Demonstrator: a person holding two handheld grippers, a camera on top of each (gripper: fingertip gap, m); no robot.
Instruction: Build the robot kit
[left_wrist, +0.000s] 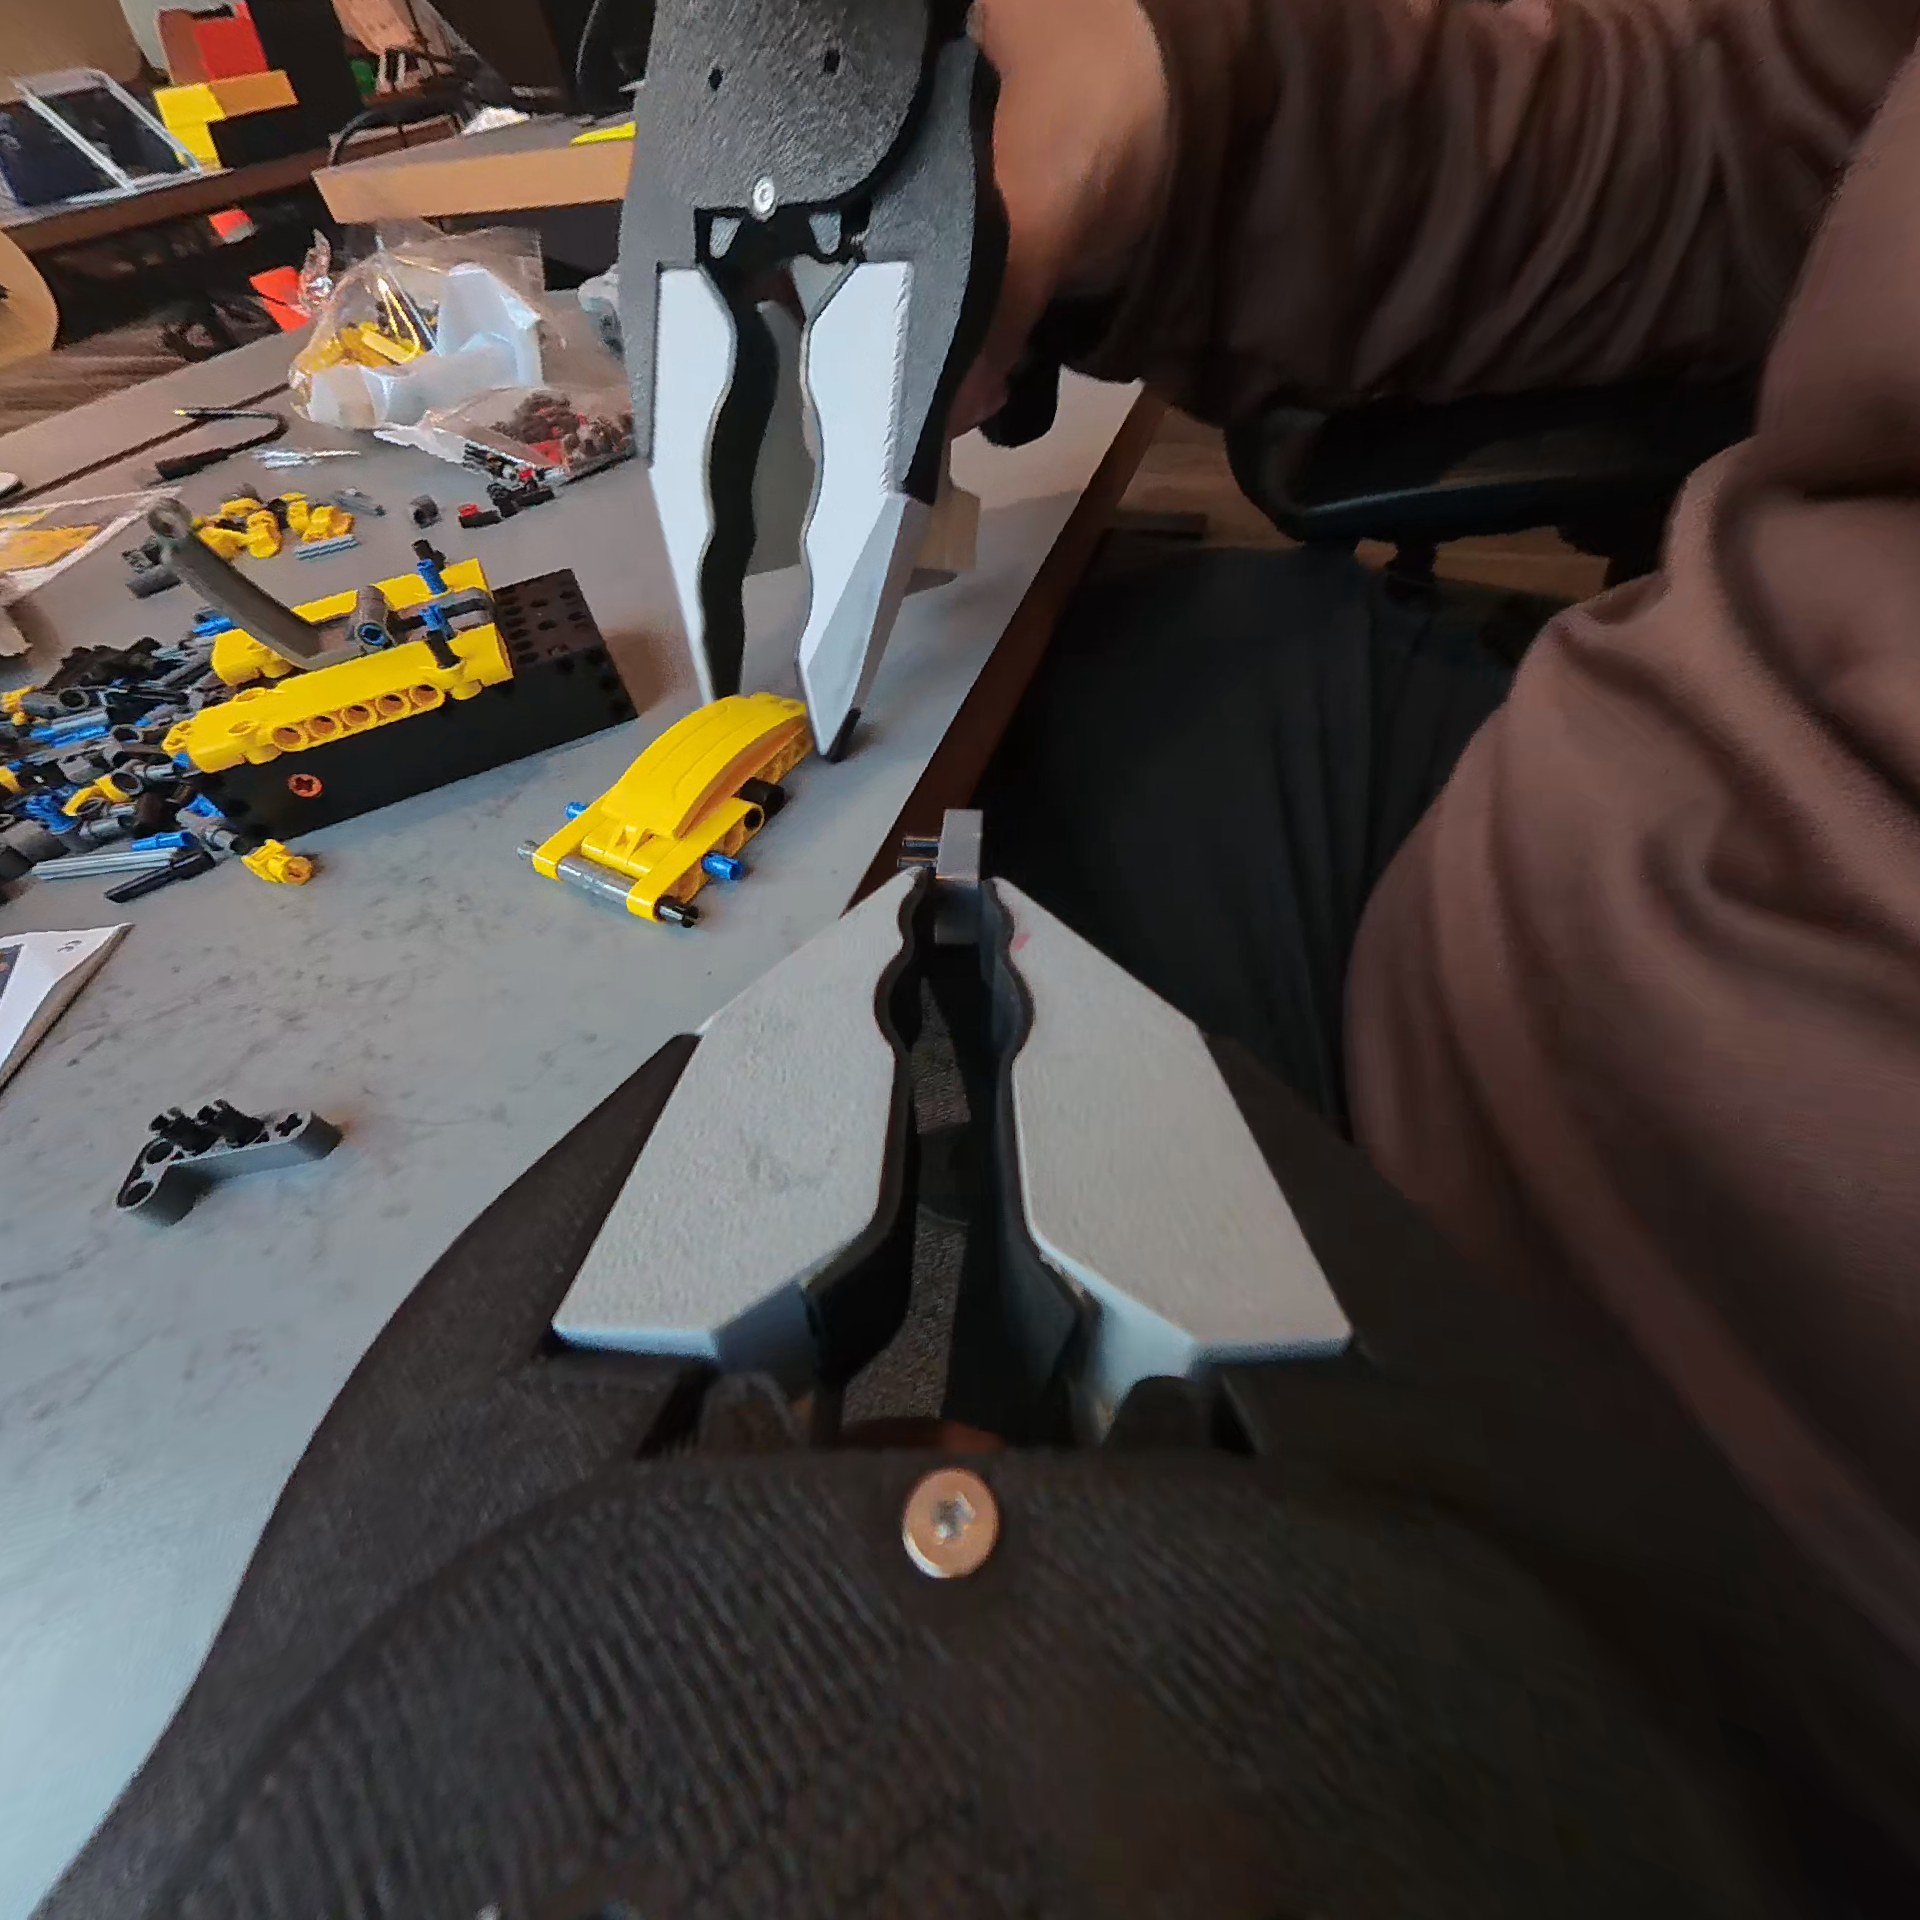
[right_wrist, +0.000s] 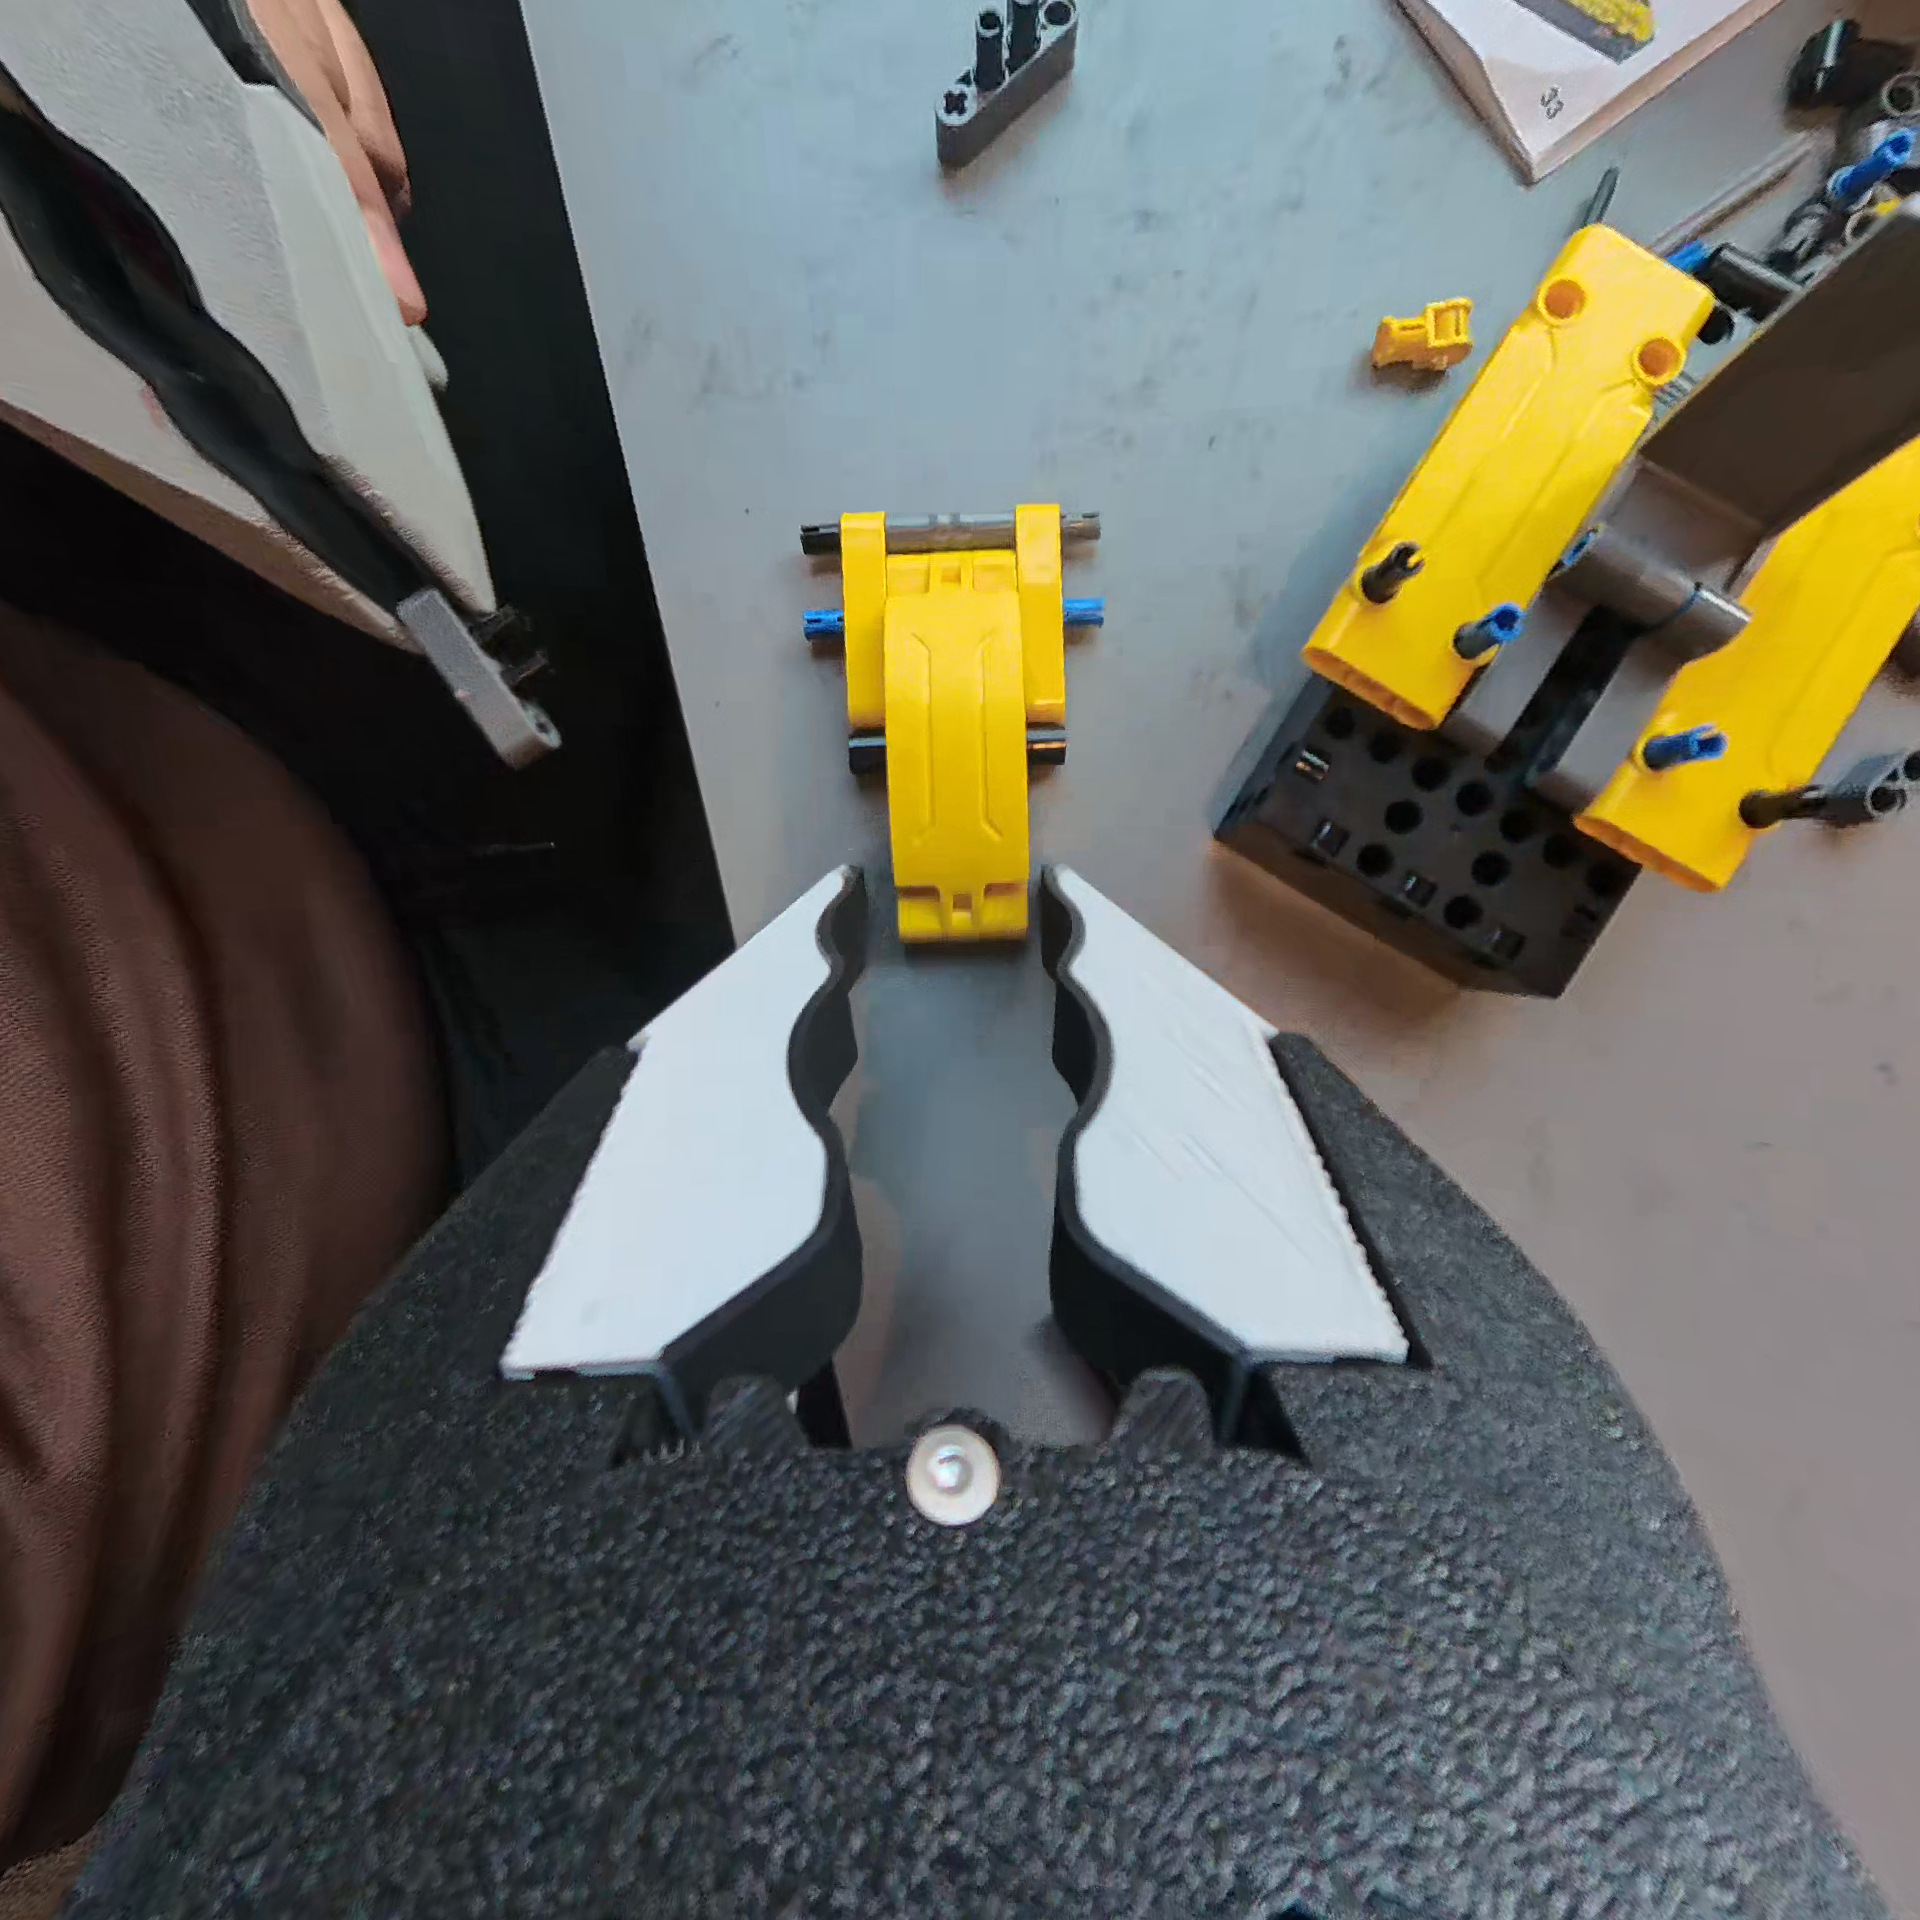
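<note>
My left gripper (left_wrist: 954, 883) is shut on a small grey beam with black pins (left_wrist: 956, 868), held just past the table's near edge; the gripper and beam (right_wrist: 478, 675) also show at the left of the right wrist view. My right gripper (right_wrist: 951, 904) is open, its fingertips on either side of the near end of a small yellow curved-panel assembly (right_wrist: 956, 717) lying on the grey table (right_wrist: 1039, 312). In the left wrist view the right gripper (left_wrist: 779, 717) points down at that yellow assembly (left_wrist: 686, 800).
A larger yellow and black build on a black holed block (left_wrist: 416, 686) (right_wrist: 1507, 665) stands beside it. A dark grey angled beam (left_wrist: 223, 1148) (right_wrist: 1003, 88), a booklet (right_wrist: 1558, 73), loose small parts (left_wrist: 94, 748) and plastic bags (left_wrist: 436, 343) lie around. A person's brown sleeve (left_wrist: 1558, 208) is near. The left gripper's tips are roughly 10 cm from the right gripper's.
</note>
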